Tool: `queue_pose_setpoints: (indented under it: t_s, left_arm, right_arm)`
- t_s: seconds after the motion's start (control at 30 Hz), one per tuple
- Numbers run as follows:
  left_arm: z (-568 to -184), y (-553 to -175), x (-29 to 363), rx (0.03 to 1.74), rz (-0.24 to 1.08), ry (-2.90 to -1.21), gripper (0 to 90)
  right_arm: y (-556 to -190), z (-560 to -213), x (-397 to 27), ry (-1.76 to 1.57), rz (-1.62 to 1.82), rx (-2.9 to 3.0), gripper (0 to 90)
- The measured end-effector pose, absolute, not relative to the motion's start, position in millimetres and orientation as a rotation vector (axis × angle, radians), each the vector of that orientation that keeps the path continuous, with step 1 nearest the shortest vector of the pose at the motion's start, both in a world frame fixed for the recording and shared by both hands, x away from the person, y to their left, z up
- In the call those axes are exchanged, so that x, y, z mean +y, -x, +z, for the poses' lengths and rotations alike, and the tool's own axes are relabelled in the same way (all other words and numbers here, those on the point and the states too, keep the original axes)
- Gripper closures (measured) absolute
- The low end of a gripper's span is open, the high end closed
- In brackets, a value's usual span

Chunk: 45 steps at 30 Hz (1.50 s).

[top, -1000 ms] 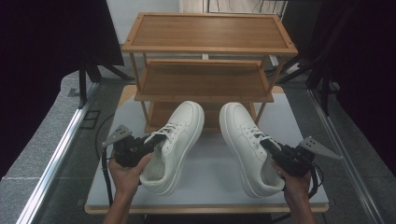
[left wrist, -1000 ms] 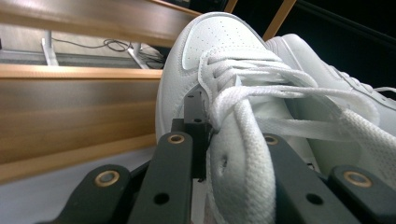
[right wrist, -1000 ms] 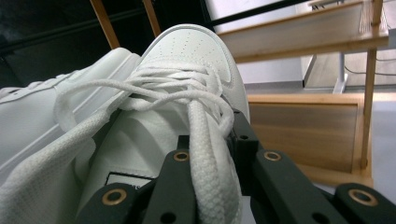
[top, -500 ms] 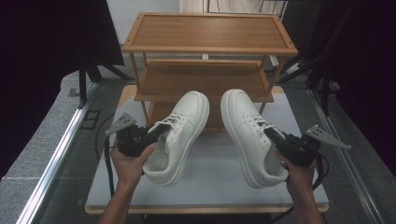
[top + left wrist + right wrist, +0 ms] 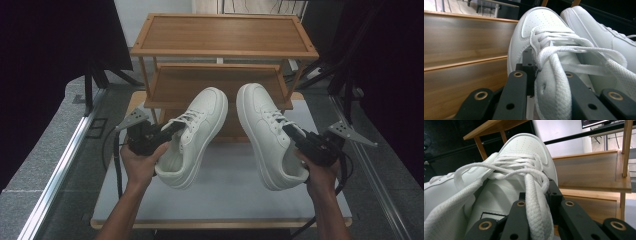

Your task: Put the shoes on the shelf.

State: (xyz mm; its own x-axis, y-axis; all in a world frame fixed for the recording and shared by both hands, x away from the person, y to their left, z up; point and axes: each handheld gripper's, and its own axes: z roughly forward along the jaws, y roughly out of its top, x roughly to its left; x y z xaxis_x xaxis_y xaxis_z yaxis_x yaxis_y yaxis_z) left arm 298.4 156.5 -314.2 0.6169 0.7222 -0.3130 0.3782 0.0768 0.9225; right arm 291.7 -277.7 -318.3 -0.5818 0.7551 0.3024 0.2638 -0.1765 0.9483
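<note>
In the high view, we hold the left shoe (image 5: 192,135) at centre left in the left gripper (image 5: 167,131) and the right shoe (image 5: 270,132) at centre right in the right gripper (image 5: 295,135), both toes aimed at the rack (image 5: 225,50) above.

In the left gripper view, our jaws pinch the shoe's side wall by the laces (image 5: 564,47). A grip this thin could let the heel sag.

In the right gripper view, our jaws pinch the shoe's wall beside the tongue; a toe could catch the shelf (image 5: 594,170) edge.
</note>
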Motion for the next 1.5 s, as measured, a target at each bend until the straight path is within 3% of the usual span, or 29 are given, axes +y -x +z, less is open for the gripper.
queue_pose_setpoints:
  t_s: [0.77,1.5]
  left_arm:
    - [-301.6,-319.1,156.1,1.006,0.314,-1.468,82.2]
    - [-288.1,-354.1,146.6,1.060,0.320,-1.410,82.2]
  right_arm:
    - [-312.0,-302.1,-270.1,-1.194,1.774,1.704,83.0]
    - [-353.5,-279.4,-245.5,-1.257,1.682,1.692,83.1]
